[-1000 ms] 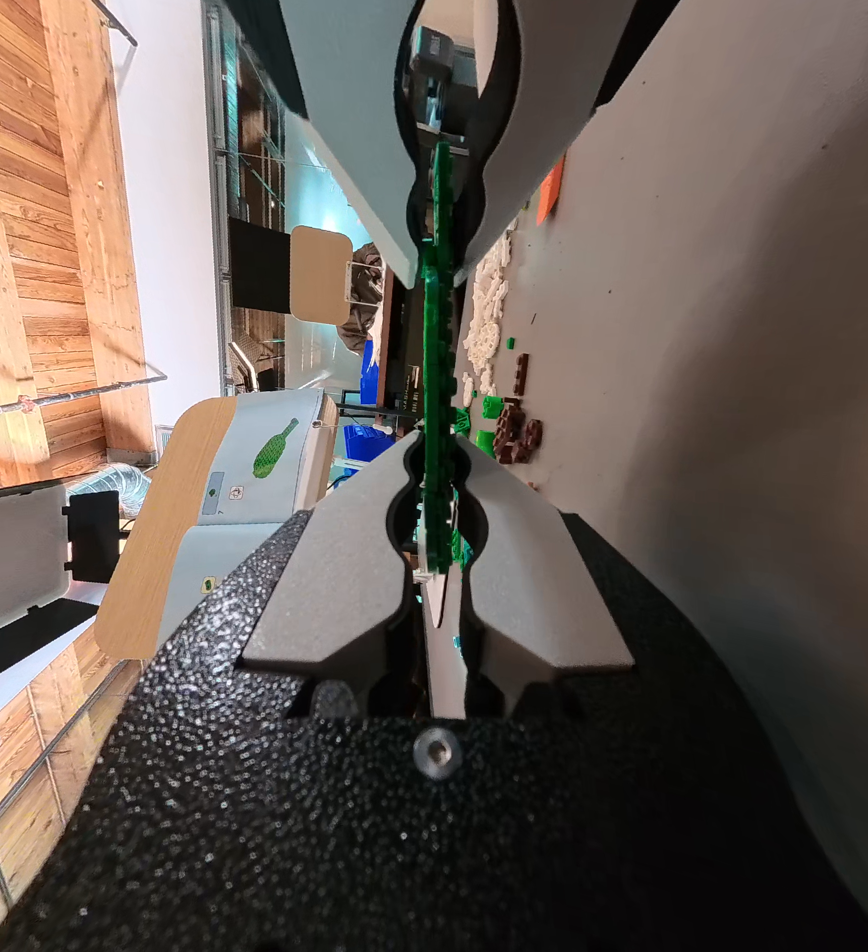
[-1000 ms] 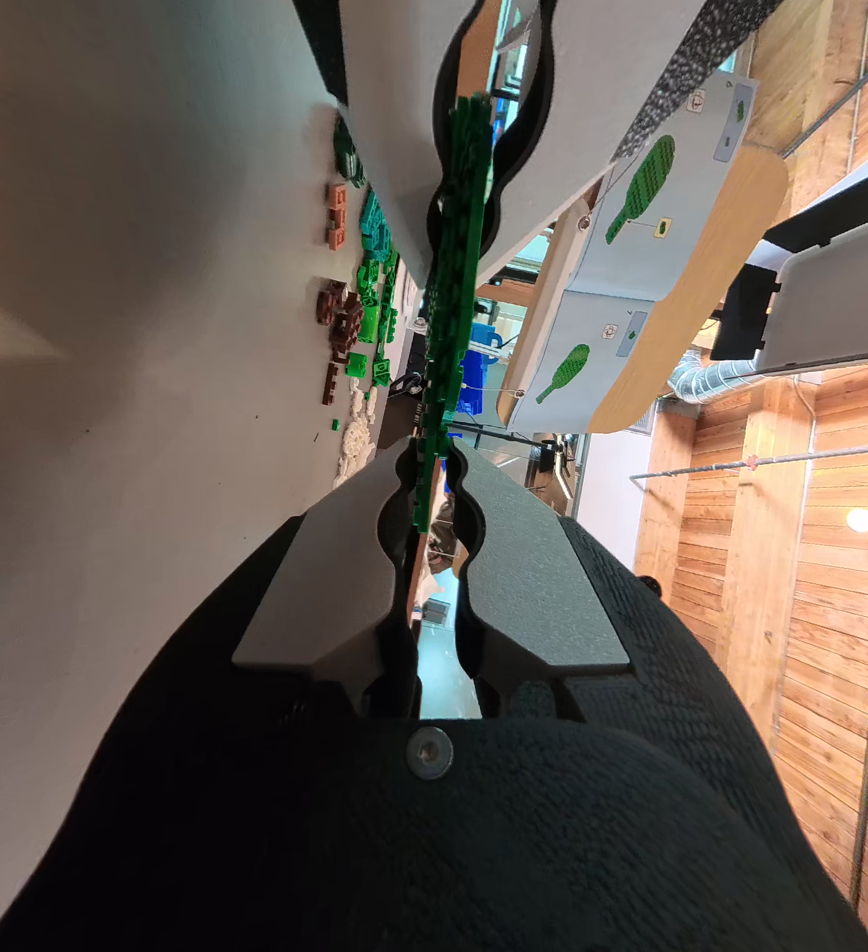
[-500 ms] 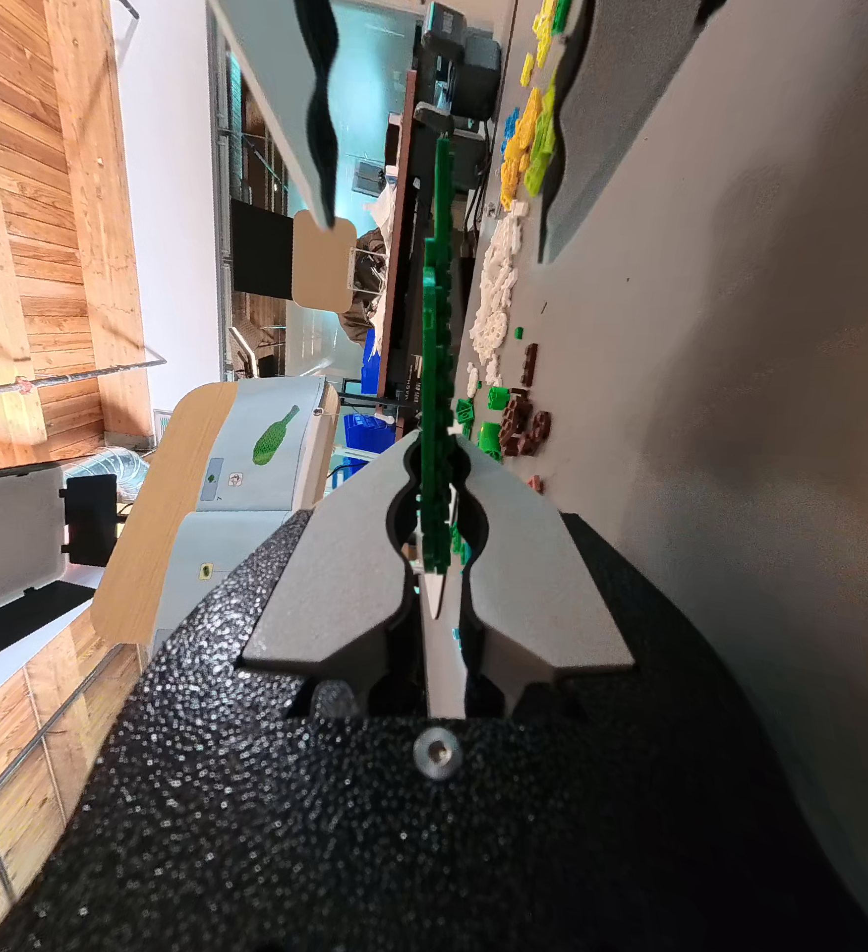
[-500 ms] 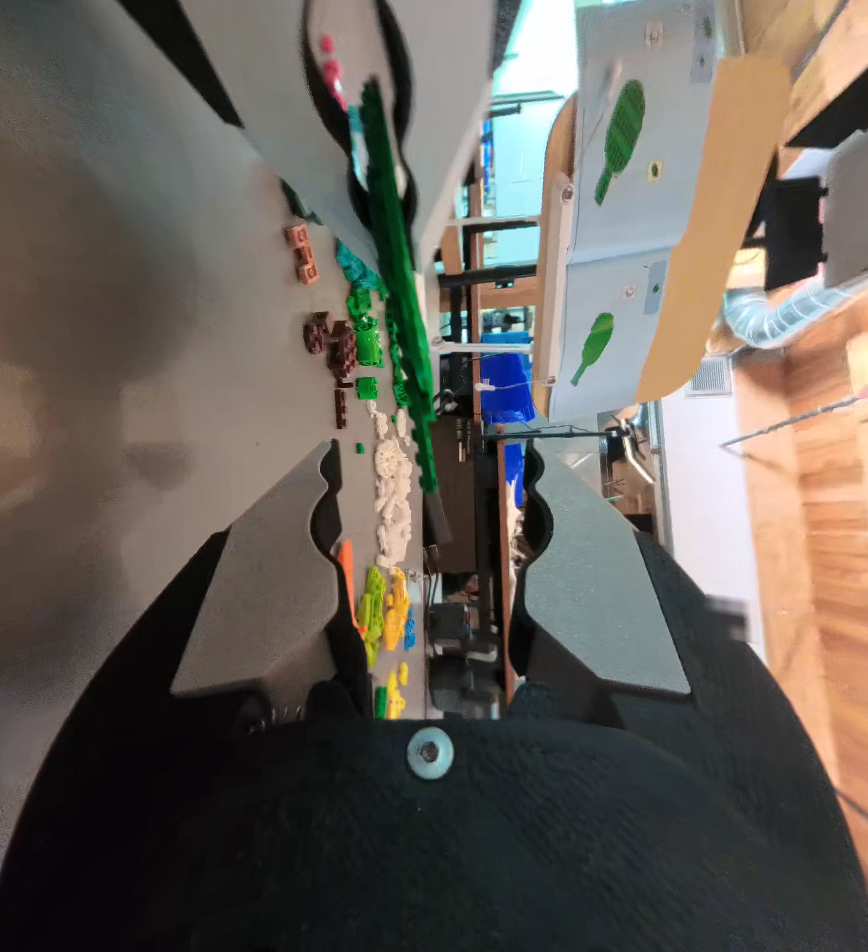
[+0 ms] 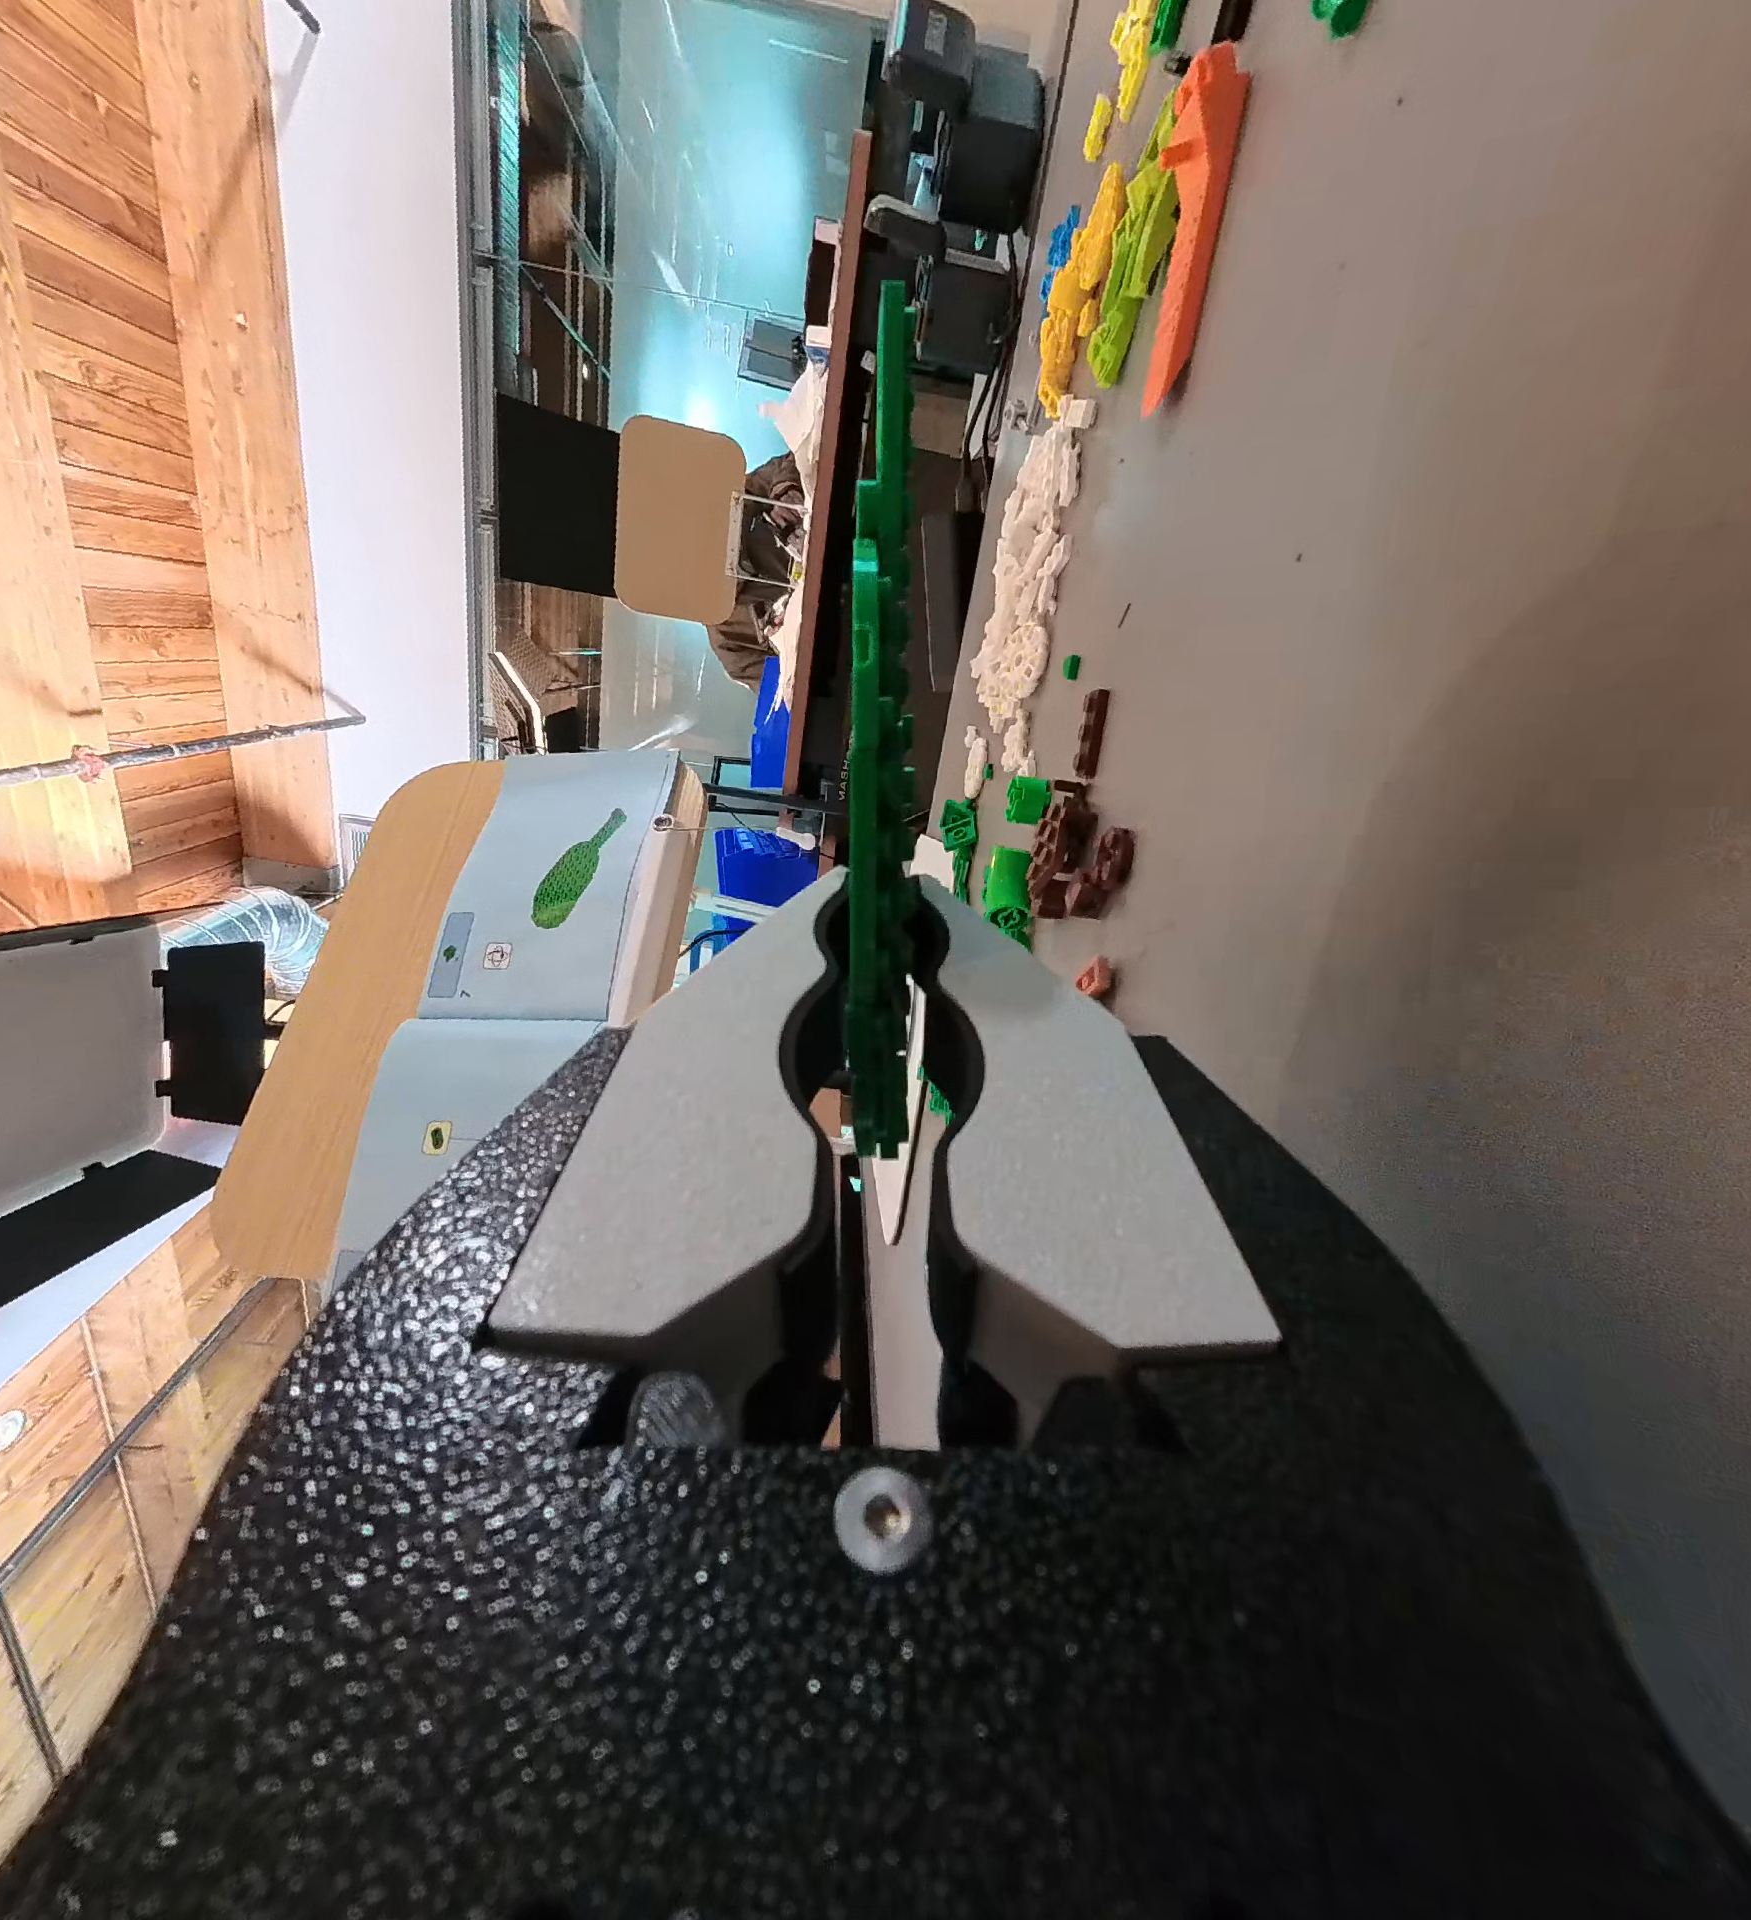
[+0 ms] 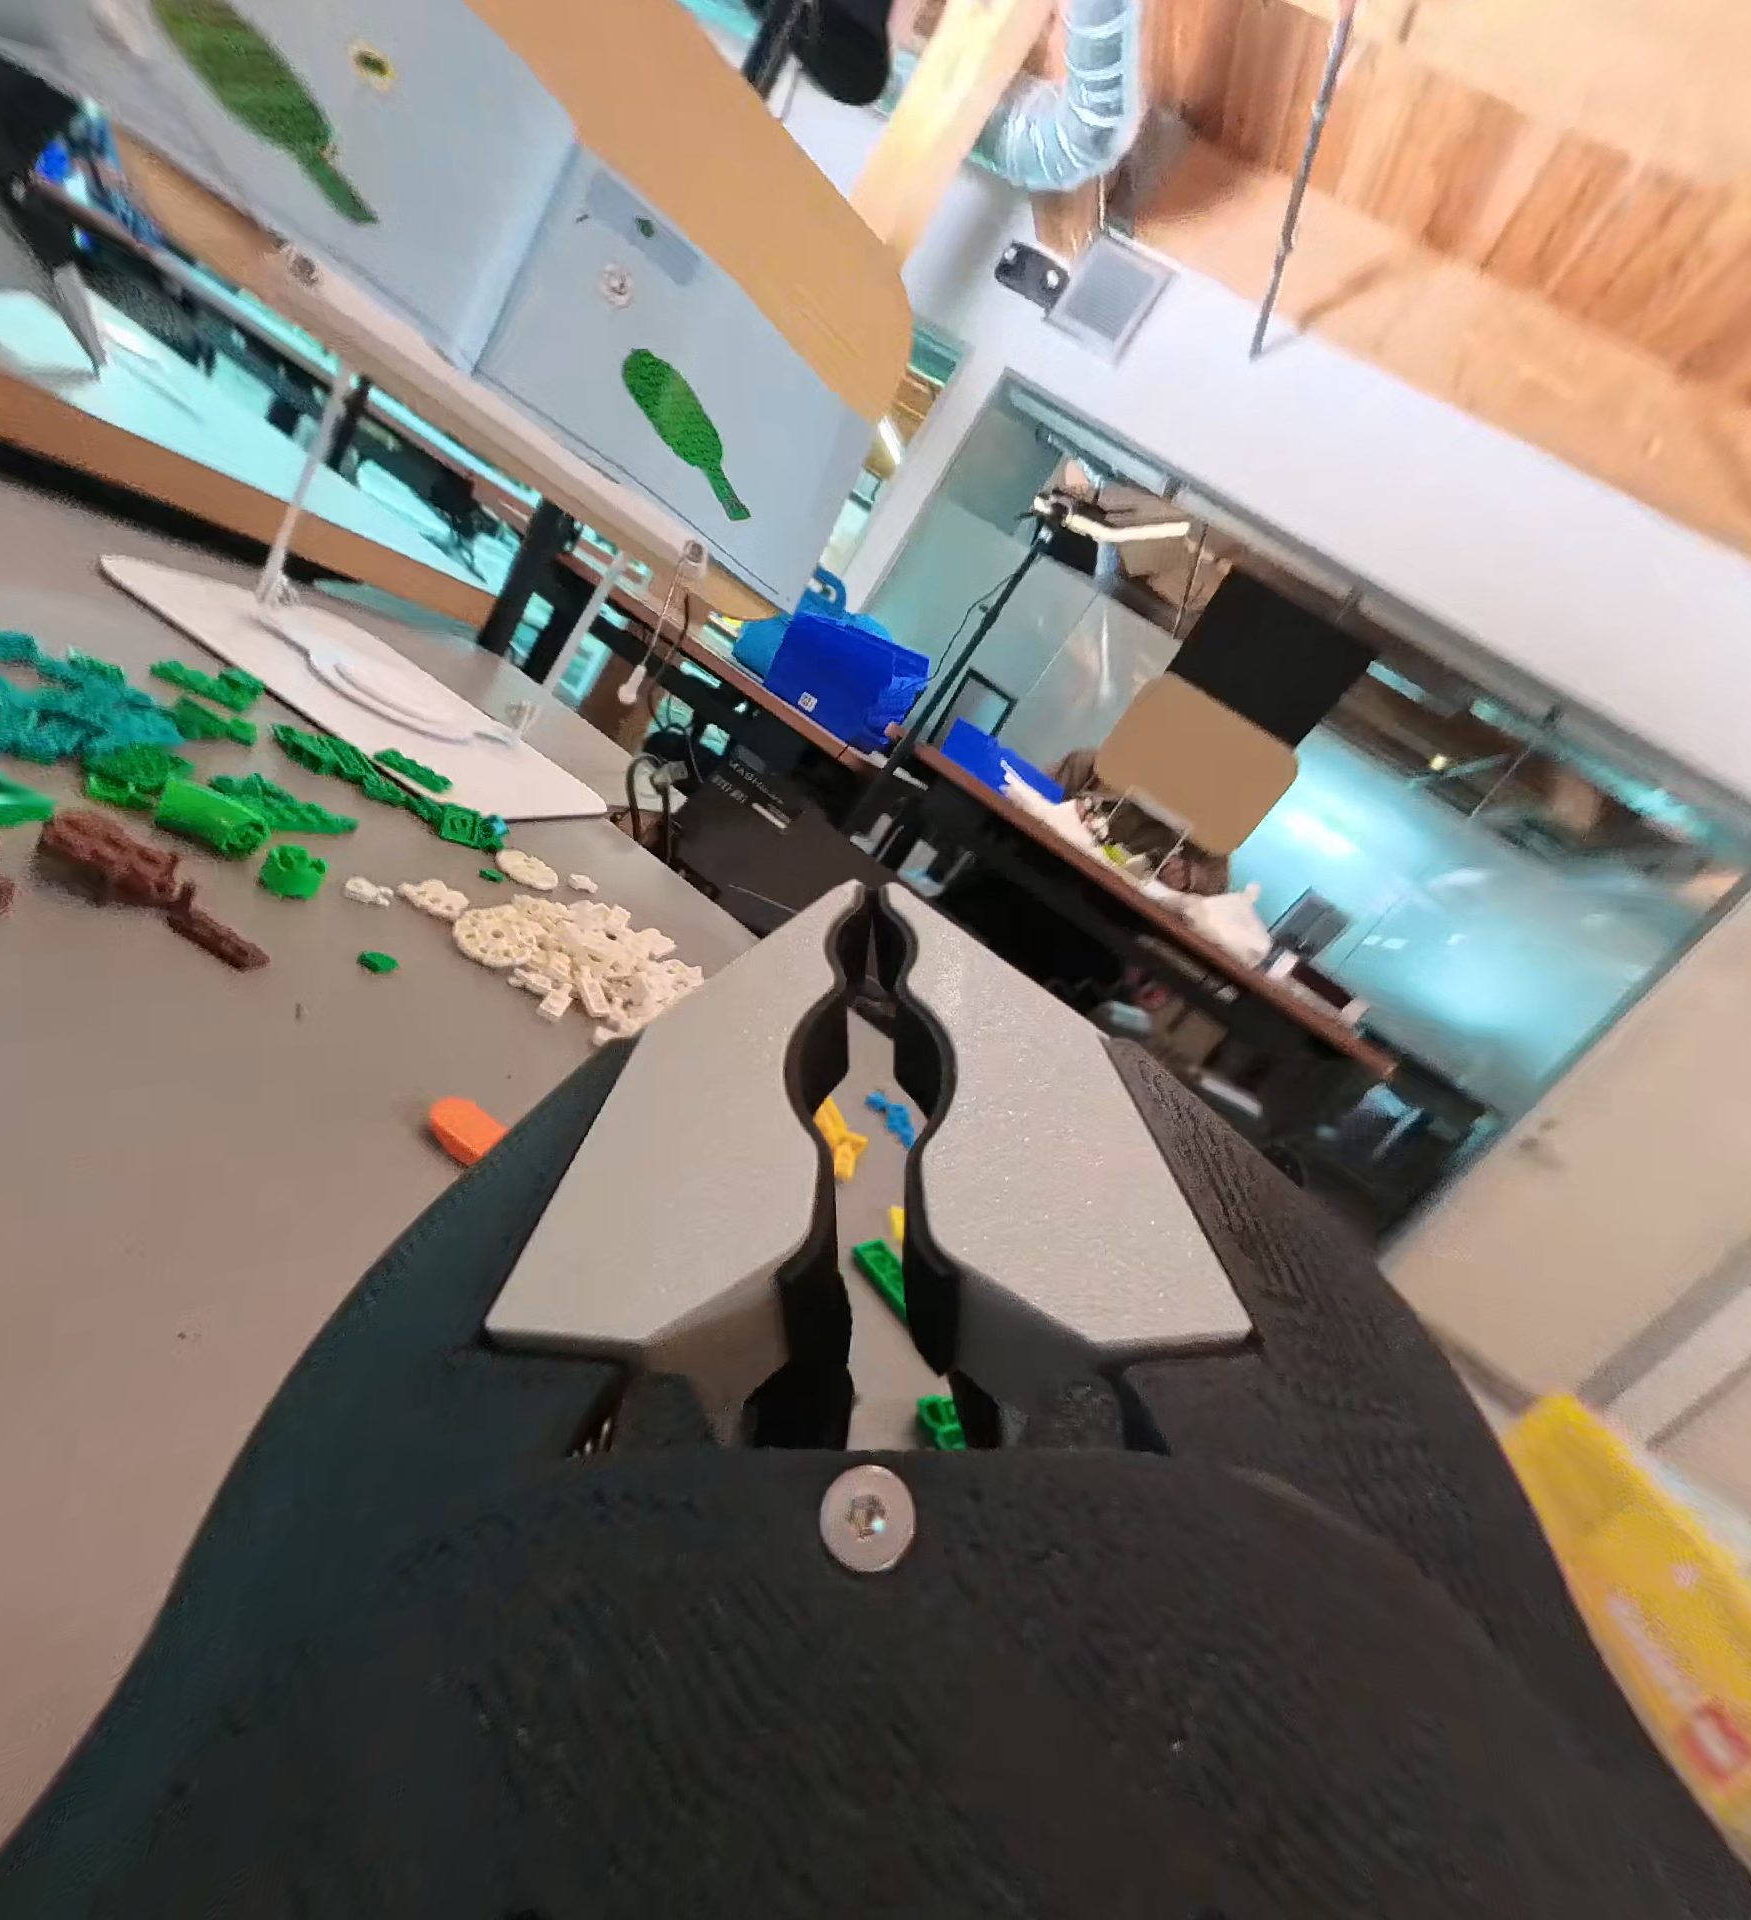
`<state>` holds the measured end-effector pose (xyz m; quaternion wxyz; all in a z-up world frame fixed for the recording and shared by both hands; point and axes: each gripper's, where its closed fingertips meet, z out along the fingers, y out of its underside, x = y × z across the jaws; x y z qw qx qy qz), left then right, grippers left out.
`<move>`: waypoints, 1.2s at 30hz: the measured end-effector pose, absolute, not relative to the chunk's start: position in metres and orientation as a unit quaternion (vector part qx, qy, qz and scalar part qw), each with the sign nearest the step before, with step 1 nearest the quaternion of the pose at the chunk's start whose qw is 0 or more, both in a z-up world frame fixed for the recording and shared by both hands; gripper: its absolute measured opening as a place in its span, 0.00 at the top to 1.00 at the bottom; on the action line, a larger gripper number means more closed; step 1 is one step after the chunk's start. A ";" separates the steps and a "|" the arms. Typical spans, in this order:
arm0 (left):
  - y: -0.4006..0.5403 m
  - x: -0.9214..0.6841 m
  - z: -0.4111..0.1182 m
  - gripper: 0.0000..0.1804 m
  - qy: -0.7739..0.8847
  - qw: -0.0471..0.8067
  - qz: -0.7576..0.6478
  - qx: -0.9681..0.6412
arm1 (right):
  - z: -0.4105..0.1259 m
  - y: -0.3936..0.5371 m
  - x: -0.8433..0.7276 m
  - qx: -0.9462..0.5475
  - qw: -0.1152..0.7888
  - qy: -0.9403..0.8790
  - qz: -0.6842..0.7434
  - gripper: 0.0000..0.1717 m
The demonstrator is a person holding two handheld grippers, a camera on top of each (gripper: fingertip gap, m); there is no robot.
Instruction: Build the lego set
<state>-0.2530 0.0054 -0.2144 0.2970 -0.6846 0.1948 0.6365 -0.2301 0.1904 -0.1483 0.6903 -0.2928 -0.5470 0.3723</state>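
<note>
My left gripper (image 5: 876, 883) is shut on a long green lego plate assembly (image 5: 881, 623). I see the assembly edge on; it sticks out forward past the fingertips, held in the air beside the grey table (image 5: 1473, 520). My right gripper (image 6: 873, 894) is shut with nothing between its tips. It hovers over the table (image 6: 123, 1143), away from the assembly, which does not show in the right wrist view.
Loose pieces lie on the table in piles: white (image 6: 570, 945), green (image 6: 227, 790), teal (image 6: 19, 696), brown (image 6: 133, 873), and an orange piece (image 6: 466, 1127). In the left wrist view there are yellow and lime pieces (image 5: 1110, 260) and an orange plate (image 5: 1198, 208). An instruction booklet (image 6: 538, 260) hangs on a white-based stand (image 6: 351, 675). The left gripper's tips are roughly 20 cm from the right gripper's.
My right gripper let go of the far end of the green assembly, opened wide, swung away and shut on air. My left gripper kept its hold throughout.
</note>
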 end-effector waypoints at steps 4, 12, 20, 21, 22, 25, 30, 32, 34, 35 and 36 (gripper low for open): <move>0.006 -0.253 -0.215 0.97 0.197 0.297 0.635 -0.685 | -0.146 0.203 -0.229 -0.326 0.671 -0.524 0.412 1.00; 0.007 -0.252 -0.216 0.97 0.201 0.298 0.635 -0.684 | -0.150 0.206 -0.231 -0.337 0.657 -0.523 0.426 1.00; 0.010 -0.247 -0.214 0.97 0.217 0.302 0.640 -0.673 | -0.151 0.205 -0.233 -0.336 0.653 -0.527 0.428 1.00; 0.010 -0.246 -0.214 0.97 0.220 0.302 0.642 -0.670 | -0.152 0.205 -0.233 -0.336 0.653 -0.527 0.428 1.00; 0.010 -0.245 -0.212 0.97 0.221 0.300 0.646 -0.666 | -0.152 0.205 -0.233 -0.337 0.652 -0.527 0.428 1.00; 0.010 -0.244 -0.209 0.97 0.224 0.304 0.652 -0.658 | -0.152 0.204 -0.234 -0.335 0.651 -0.530 0.428 1.00; 0.011 -0.243 -0.210 0.97 0.228 0.303 0.652 -0.656 | -0.153 0.201 -0.235 -0.328 0.650 -0.537 0.427 1.00; 0.011 -0.243 -0.210 0.97 0.228 0.303 0.652 -0.657 | -0.154 0.200 -0.235 -0.327 0.649 -0.538 0.426 1.00; 0.012 -0.242 -0.210 0.97 0.229 0.304 0.651 -0.656 | -0.154 0.200 -0.236 -0.326 0.648 -0.540 0.427 1.00; 0.012 -0.242 -0.210 0.97 0.230 0.304 0.651 -0.657 | -0.154 0.200 -0.236 -0.327 0.647 -0.540 0.427 1.00; 0.012 -0.242 -0.211 0.97 0.231 0.303 0.650 -0.657 | -0.154 0.200 -0.236 -0.327 0.647 -0.540 0.428 1.00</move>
